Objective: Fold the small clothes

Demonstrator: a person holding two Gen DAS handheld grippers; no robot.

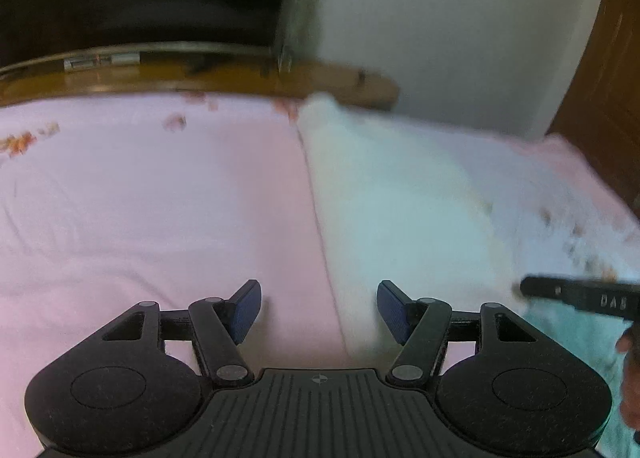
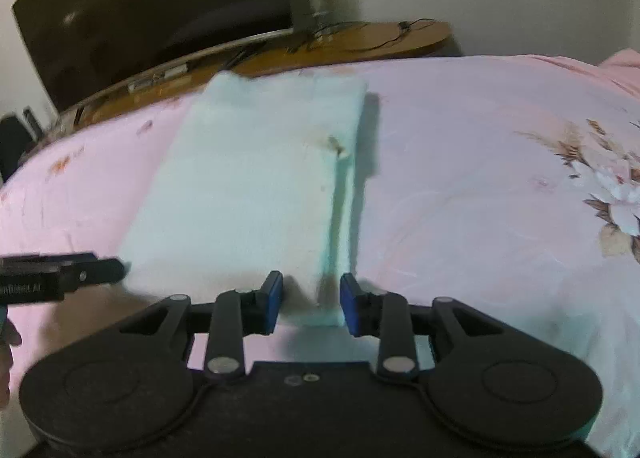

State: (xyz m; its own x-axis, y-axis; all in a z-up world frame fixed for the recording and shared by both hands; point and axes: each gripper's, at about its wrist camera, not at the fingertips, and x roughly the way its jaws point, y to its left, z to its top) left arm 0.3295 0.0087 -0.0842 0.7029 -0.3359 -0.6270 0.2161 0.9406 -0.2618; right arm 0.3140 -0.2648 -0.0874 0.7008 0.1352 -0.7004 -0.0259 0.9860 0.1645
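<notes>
A pale mint cloth (image 2: 256,186) lies folded into a long strip on the pink floral bedsheet (image 2: 480,186). It also shows in the left wrist view (image 1: 400,210), to the right. My right gripper (image 2: 311,304) is open, its blue pads on either side of the cloth's near right corner, not closed on it. My left gripper (image 1: 319,310) is open and empty, low over the sheet at the cloth's left edge. Each gripper shows in the other's view, the right gripper at the right side (image 1: 580,298) and the left gripper at the left side (image 2: 60,276).
A wooden bench or headboard (image 2: 360,42) runs along the bed's far edge, with a dark TV screen (image 2: 140,10) behind it. A white wall (image 1: 440,18) and a brown door (image 1: 608,78) stand at the right. Pink sheet (image 1: 140,198) spreads to the left.
</notes>
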